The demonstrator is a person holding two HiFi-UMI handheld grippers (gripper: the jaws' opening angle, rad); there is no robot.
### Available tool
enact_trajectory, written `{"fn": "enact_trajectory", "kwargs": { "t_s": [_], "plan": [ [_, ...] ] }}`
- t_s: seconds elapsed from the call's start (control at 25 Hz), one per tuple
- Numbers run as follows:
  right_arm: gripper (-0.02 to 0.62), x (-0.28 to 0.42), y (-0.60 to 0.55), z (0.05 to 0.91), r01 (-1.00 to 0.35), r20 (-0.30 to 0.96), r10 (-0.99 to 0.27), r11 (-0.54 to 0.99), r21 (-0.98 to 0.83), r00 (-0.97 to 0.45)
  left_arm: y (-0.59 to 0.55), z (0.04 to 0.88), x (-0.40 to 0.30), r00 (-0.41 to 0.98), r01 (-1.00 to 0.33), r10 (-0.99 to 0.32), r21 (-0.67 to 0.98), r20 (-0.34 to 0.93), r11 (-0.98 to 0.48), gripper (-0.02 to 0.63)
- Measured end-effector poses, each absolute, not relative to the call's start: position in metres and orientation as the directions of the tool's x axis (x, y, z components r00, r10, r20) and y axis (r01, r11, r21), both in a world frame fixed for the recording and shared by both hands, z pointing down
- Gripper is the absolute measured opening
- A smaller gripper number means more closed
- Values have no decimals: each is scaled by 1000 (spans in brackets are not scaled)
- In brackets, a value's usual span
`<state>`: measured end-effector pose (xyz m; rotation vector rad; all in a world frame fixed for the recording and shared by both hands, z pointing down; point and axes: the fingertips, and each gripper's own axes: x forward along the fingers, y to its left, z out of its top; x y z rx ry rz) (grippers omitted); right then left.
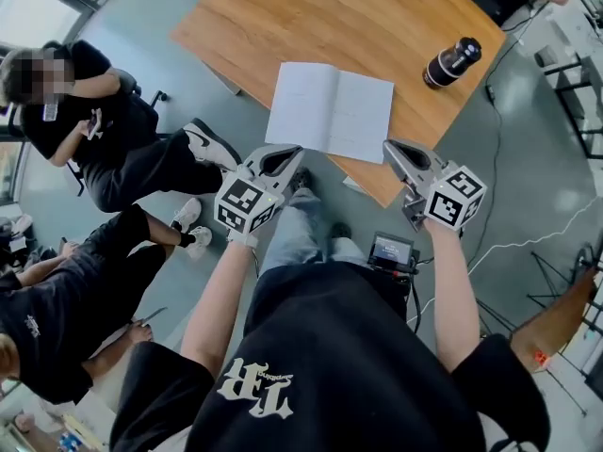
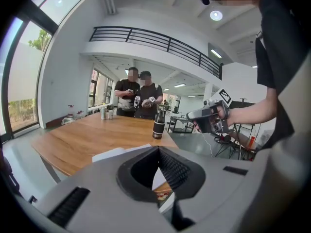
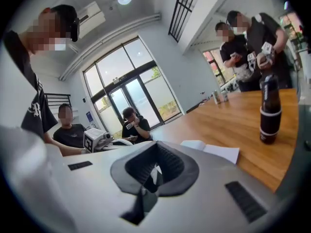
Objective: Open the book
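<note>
A white book [image 1: 330, 109] lies open and flat, pages up, near the front edge of the wooden table [image 1: 377, 17]. My left gripper [image 1: 294, 149] hovers just off that edge below the book's left page, jaws together, holding nothing. My right gripper [image 1: 388, 145] hangs beside the book's lower right corner, also shut and empty. In the left gripper view the book [image 2: 114, 153] shows beyond the closed jaws of the gripper [image 2: 158, 148]. The right gripper view shows the book [image 3: 214, 151] past its own gripper [image 3: 156, 144]. Neither gripper touches the book.
A dark bottle [image 1: 452, 62] stands on the table right of the book. Seated people [image 1: 104, 130] are on the floor at left. Two people [image 2: 138, 98] stand at the table's far side. A small screen device [image 1: 391, 250] sits near my waist.
</note>
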<state>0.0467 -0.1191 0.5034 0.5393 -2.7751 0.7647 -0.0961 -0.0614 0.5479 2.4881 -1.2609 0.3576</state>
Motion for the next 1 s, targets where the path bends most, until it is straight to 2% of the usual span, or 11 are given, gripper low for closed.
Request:
{"fn": "enact_trajectory", "kwargs": {
  "t_s": [0.44,1.0],
  "plan": [
    [-11,135,-81,417,-553,253,-517,828,-96,-818,-47,491,-49,594,-800,-755,103,276,-592,8],
    [-11,196,-33,409,-613,235,-581,785,-88,-779,-16,476,4,628,-773,-739,83,243,-630,8]
  ]
}}
